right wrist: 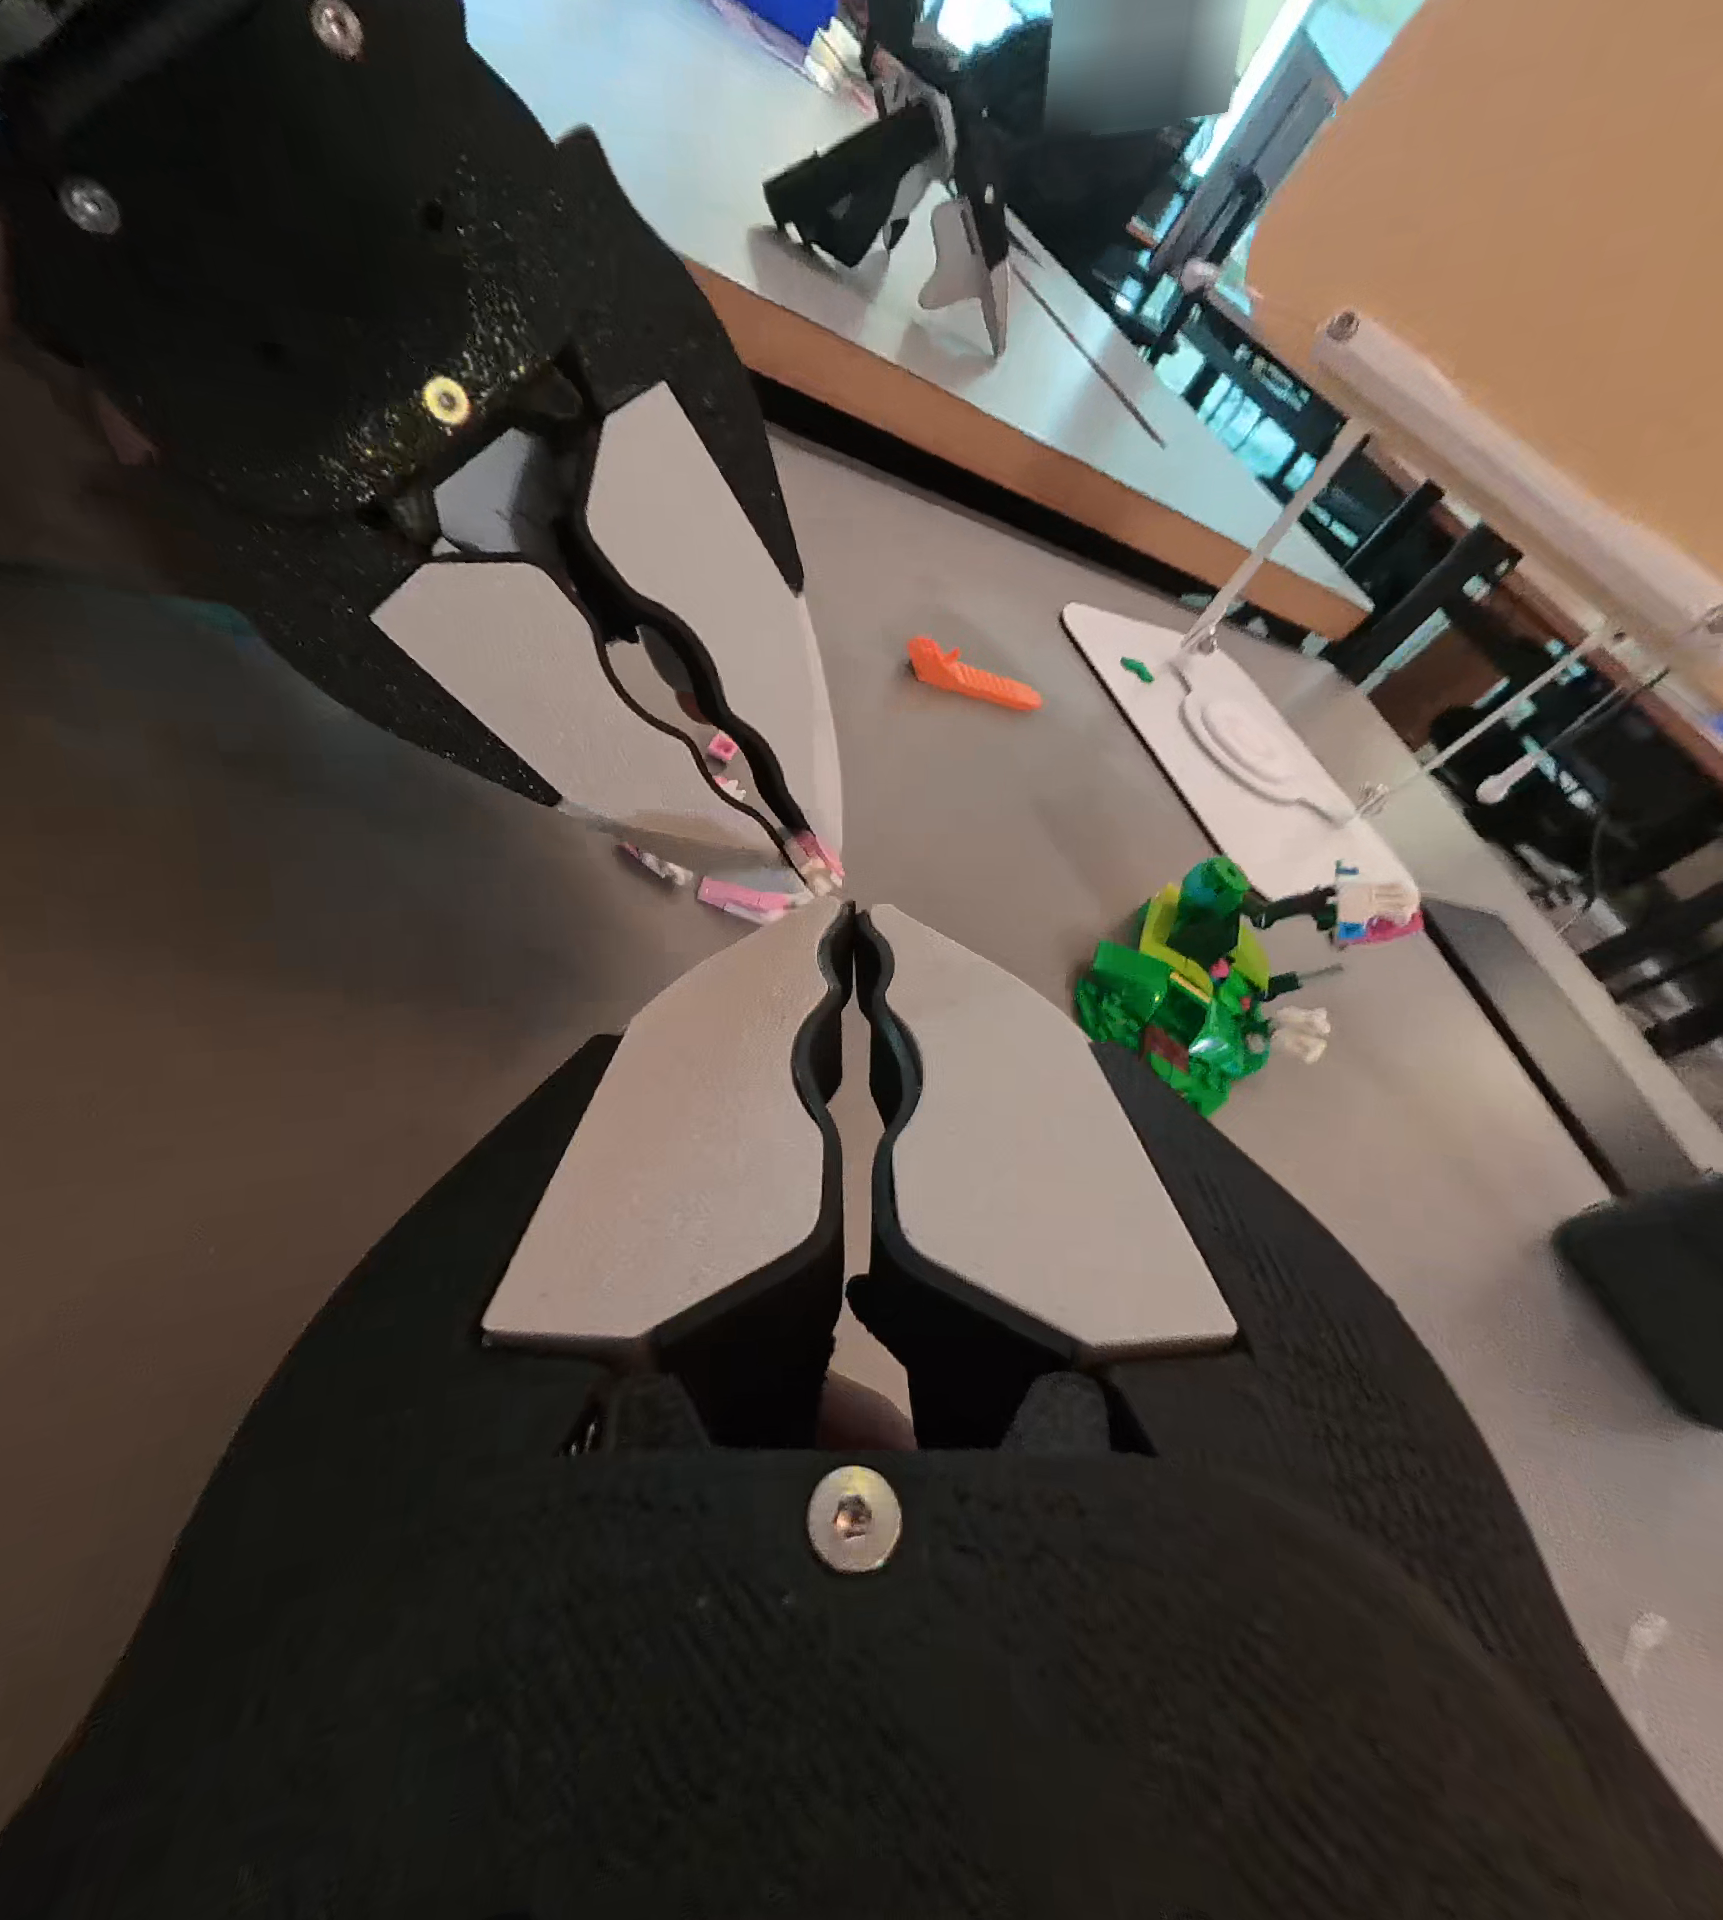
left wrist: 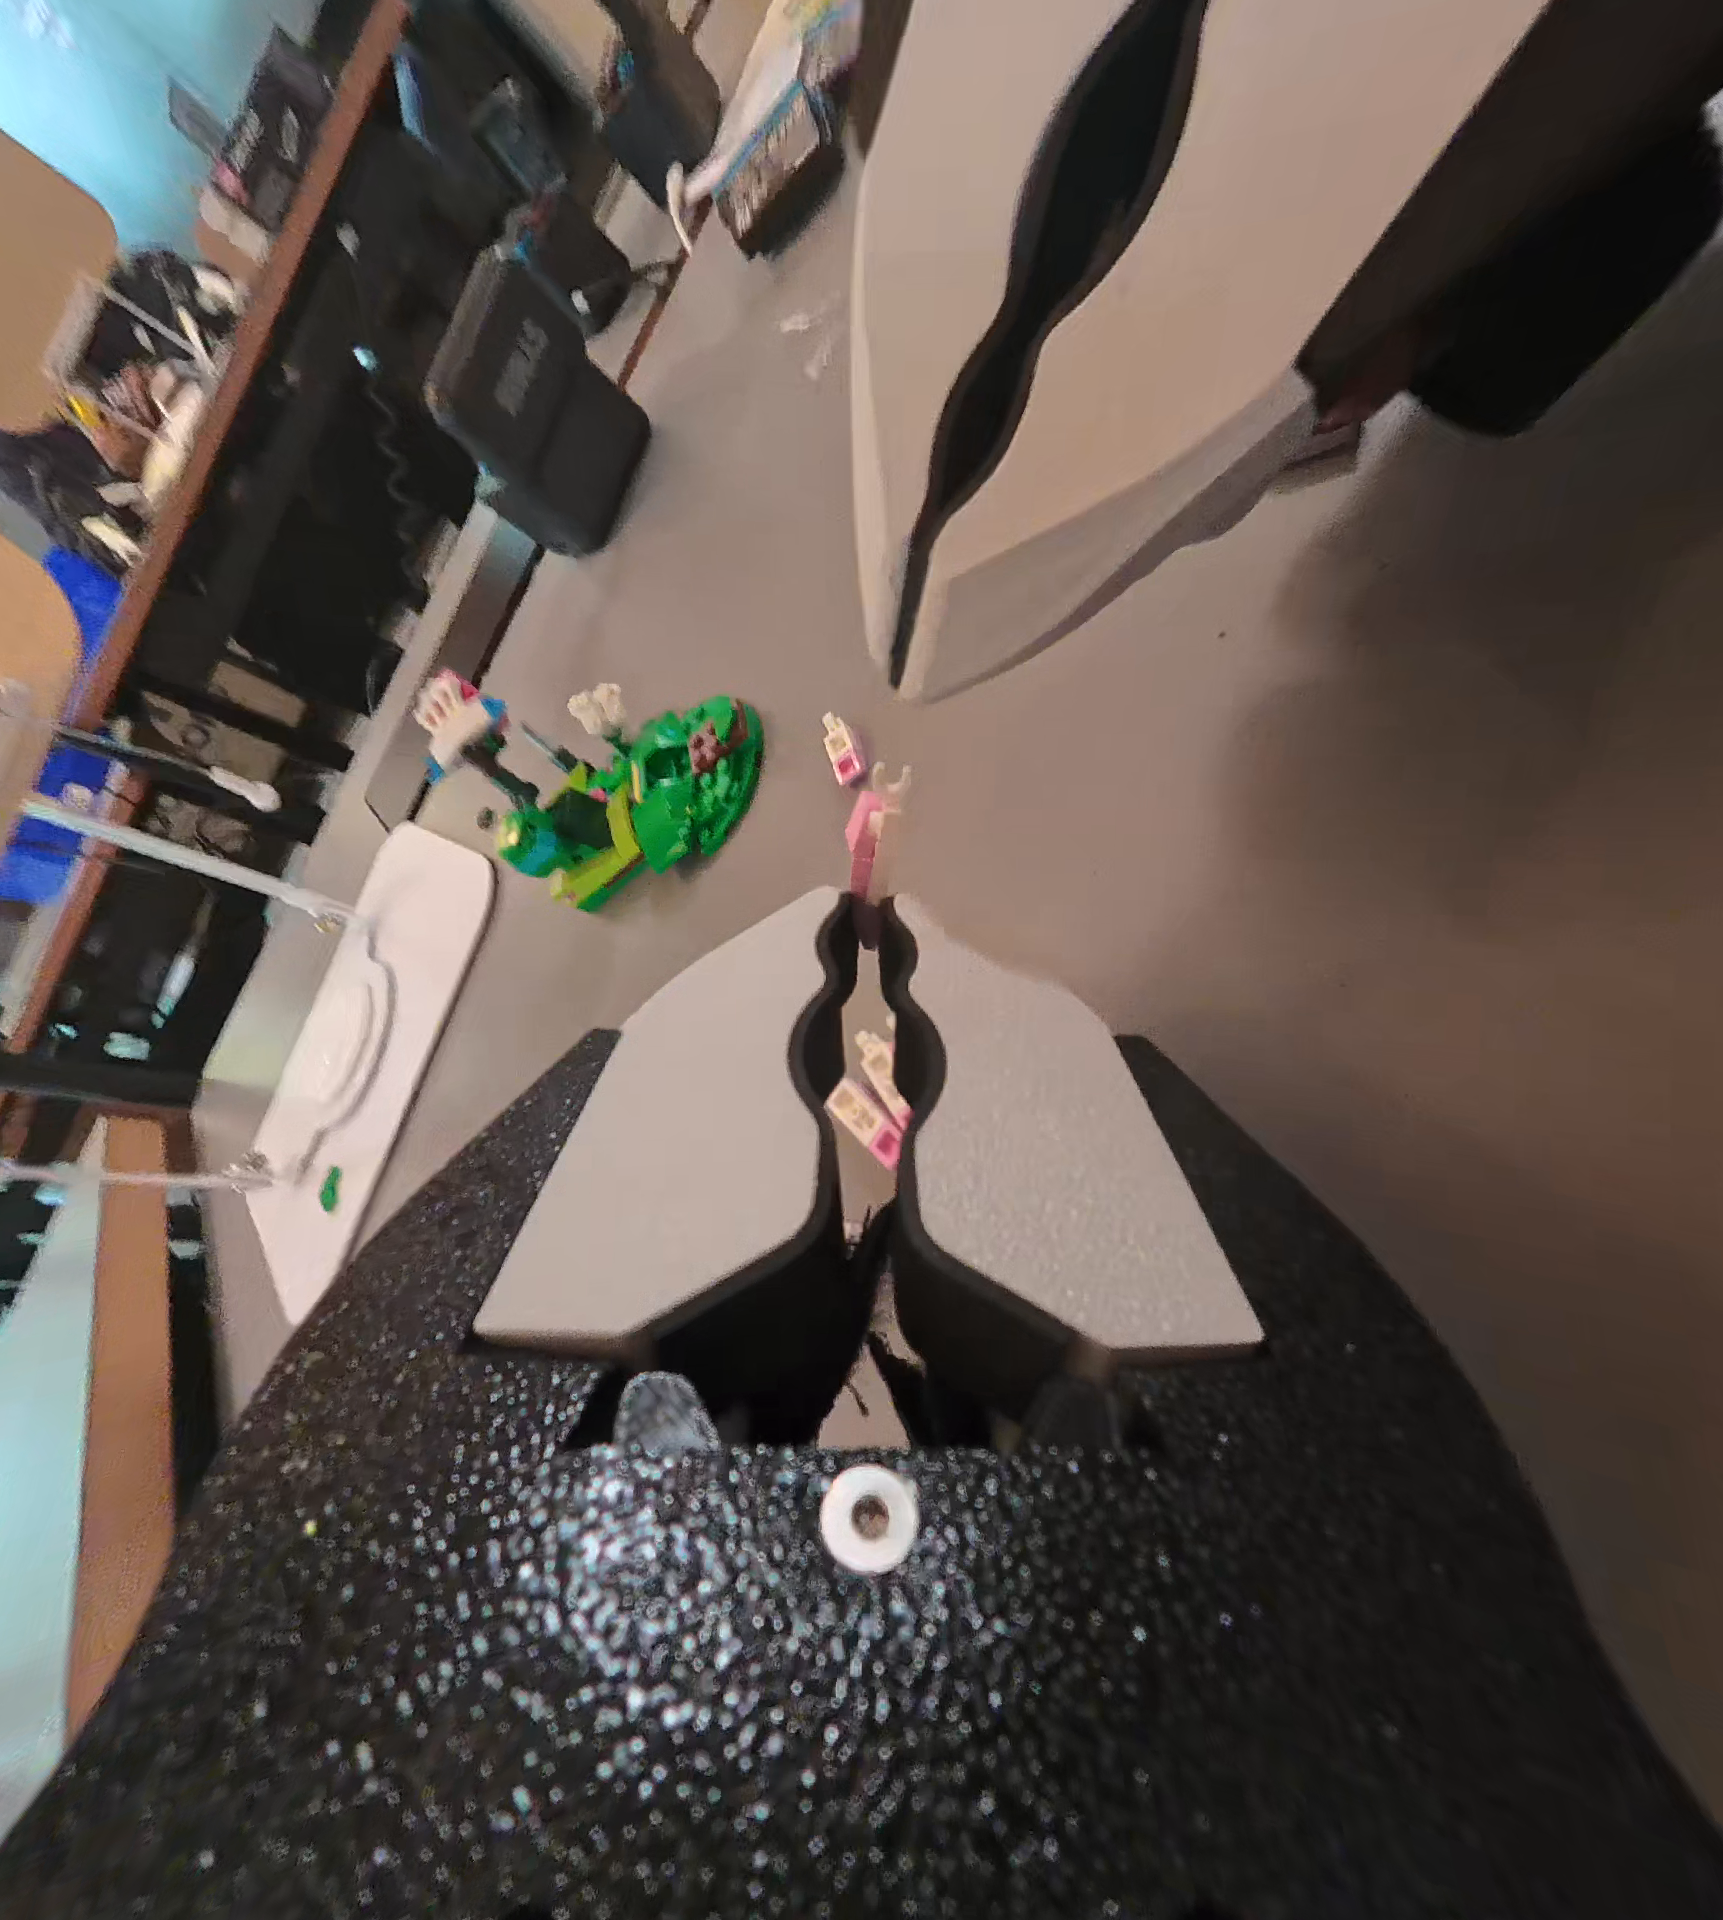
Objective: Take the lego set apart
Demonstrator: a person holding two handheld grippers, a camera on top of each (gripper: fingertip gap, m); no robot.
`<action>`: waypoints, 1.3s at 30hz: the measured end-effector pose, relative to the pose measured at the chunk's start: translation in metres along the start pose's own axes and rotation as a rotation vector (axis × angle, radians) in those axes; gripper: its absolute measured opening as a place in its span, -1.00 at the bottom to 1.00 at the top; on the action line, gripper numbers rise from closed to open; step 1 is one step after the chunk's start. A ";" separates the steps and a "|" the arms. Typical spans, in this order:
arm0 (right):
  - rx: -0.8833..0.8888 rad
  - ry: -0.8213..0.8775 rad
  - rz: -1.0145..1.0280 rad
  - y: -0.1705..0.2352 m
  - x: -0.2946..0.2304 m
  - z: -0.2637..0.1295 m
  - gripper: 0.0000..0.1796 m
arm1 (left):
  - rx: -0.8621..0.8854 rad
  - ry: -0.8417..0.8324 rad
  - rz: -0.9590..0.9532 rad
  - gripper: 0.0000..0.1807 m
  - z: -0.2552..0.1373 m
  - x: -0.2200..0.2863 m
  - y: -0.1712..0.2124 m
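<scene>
The green lego set [left wrist: 665, 795] stands on the grey table, with a pink and white part on a dark arm at its far side; it also shows in the right wrist view [right wrist: 1184, 997]. My left gripper [left wrist: 869, 906] is shut on a small pink piece [left wrist: 862, 831] that sticks out past its tips, low over the table. In the right wrist view the left gripper [right wrist: 815, 868] comes in from the upper left. My right gripper [right wrist: 854, 916] is shut and empty, its tips just beside the left gripper's. Loose pink and white pieces [right wrist: 743, 894] lie under both grippers.
An orange brick separator [right wrist: 971, 675] lies beyond the grippers. A white stand base [right wrist: 1241, 748] with clear rods sits behind the set. A black case [right wrist: 1719, 1288] stands at the right. More loose pieces [left wrist: 841, 753] lie near the set. Another table stands behind. Across from one pair of fingers to the other is roughly 4 centimeters. Left tips and right tips are each some 35 centimeters from the black case [right wrist: 1719, 1288].
</scene>
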State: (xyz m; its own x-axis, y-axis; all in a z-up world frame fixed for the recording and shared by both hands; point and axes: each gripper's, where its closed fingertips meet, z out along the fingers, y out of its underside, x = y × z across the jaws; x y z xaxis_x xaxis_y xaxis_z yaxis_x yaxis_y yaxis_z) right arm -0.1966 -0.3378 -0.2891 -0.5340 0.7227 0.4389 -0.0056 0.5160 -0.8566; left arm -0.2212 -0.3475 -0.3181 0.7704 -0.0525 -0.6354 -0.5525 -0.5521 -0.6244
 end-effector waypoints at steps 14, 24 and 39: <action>-0.057 -0.035 0.054 0.013 -0.006 0.007 -1.00 | -0.069 0.007 -0.052 -0.96 0.003 -0.004 0.015; 0.002 -0.119 0.085 0.005 -0.017 0.004 -0.81 | 0.055 0.166 -0.187 -0.97 -0.004 0.009 -0.002; 0.012 -0.104 -0.083 0.003 -0.025 0.005 -0.93 | 0.053 0.303 -0.182 -0.96 -0.010 0.026 -0.006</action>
State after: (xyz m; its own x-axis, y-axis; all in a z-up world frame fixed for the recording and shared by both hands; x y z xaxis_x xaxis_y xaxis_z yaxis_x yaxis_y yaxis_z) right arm -0.1872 -0.3567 -0.3042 -0.6160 0.6256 0.4787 -0.0634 0.5663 -0.8217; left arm -0.1946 -0.3543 -0.3265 0.9125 -0.2066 -0.3529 -0.4076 -0.5316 -0.7425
